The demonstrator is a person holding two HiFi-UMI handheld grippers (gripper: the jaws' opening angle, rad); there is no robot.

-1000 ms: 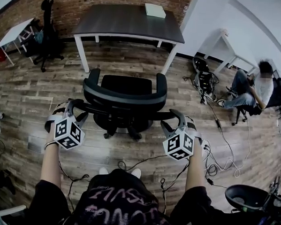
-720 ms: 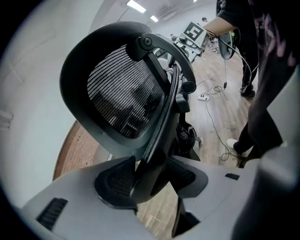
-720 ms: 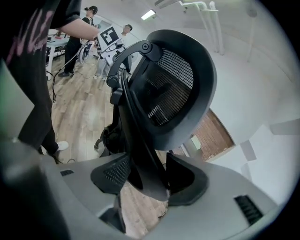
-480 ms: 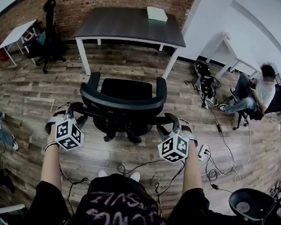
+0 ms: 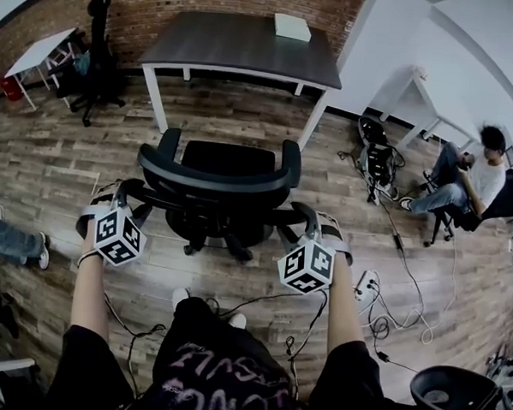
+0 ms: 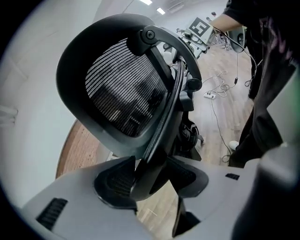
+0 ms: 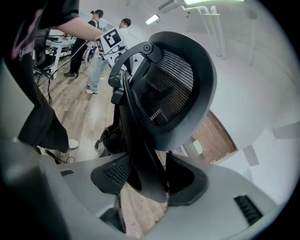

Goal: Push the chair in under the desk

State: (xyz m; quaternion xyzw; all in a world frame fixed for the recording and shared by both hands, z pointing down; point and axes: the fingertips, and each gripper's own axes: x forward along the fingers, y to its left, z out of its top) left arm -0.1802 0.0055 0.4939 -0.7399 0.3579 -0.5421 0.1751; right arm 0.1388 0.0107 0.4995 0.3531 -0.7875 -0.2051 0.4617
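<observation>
**While both grippers clamp the chair, the desk stands apart**

Where the left gripper (image 6: 150, 176) looks along its 2 jaws, a black strut of the chair (image 6: 122, 98) frame sits between them, and the jaws press against it from both sides. So too with the right gripper (image 7: 147, 176): its jaws are closed on a strut of the same frame, with the mesh backrest (image 7: 173, 89) rising beyond. From the head view, the left gripper (image 5: 133, 189) and right gripper (image 5: 297, 219) hold the frame at its 2 ends, just behind the backrest (image 5: 215, 182), with the person's bare forearms reaching forward to them.

The chair (image 5: 229, 160) is black, with 2 armrests, and stands on the wood floor (image 5: 61, 164) between the person and the desk (image 5: 239, 40). Its seat faces the desk and its back faces the person. A strip of bare floor lies between chair and desk, so the chair is not under the desk.

The desk has a dark top and white legs and stands against a brick wall (image 5: 207, 0). 1 pale box (image 5: 292, 26) lies on its far right corner. Left of the desk stand another black chair (image 5: 98, 29) and a white table (image 5: 41, 51). To the right, cables (image 5: 398, 276) trail across the floor past a power strip (image 5: 364, 283), and a seated person (image 5: 472, 181) is near a second white table (image 5: 417, 92).
</observation>
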